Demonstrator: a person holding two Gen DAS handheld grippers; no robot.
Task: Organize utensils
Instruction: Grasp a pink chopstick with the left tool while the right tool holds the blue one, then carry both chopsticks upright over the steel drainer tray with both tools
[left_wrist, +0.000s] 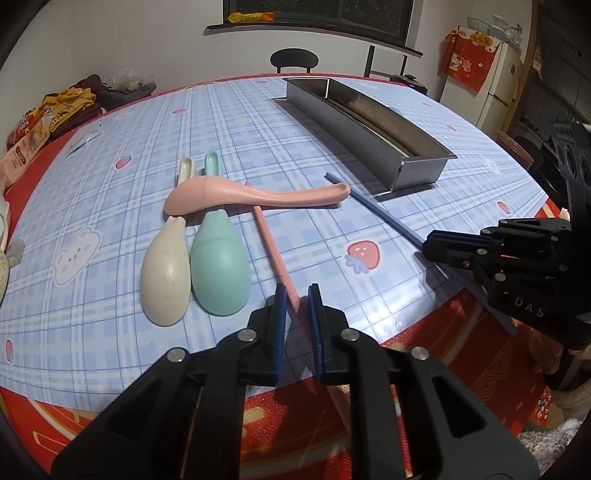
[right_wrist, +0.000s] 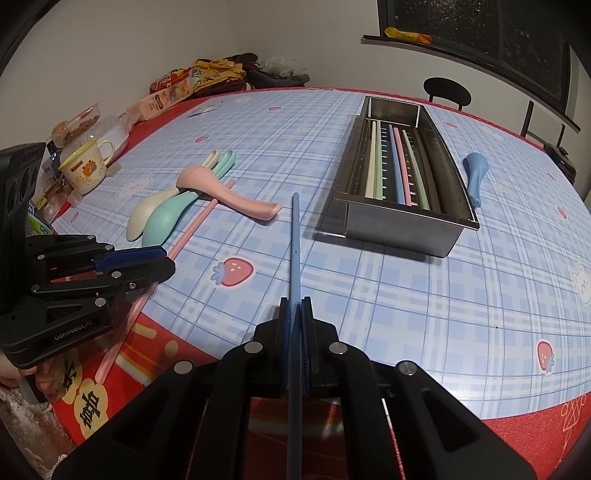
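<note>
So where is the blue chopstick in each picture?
Left wrist view: the blue chopstick slants across the right side, from near the metal tray down to the right gripper.
Right wrist view: it runs up the middle, clamped in the right gripper.
Shared landmark: the pink spoon lying across the other spoons.

Two handheld tools, low over the surface.
Left tool (left_wrist: 297, 295): fingers slightly parted, straddling a pink chopstick (left_wrist: 271, 245). Right tool (right_wrist: 294, 308): fingers clamped on a blue chopstick (right_wrist: 295, 236).
</note>
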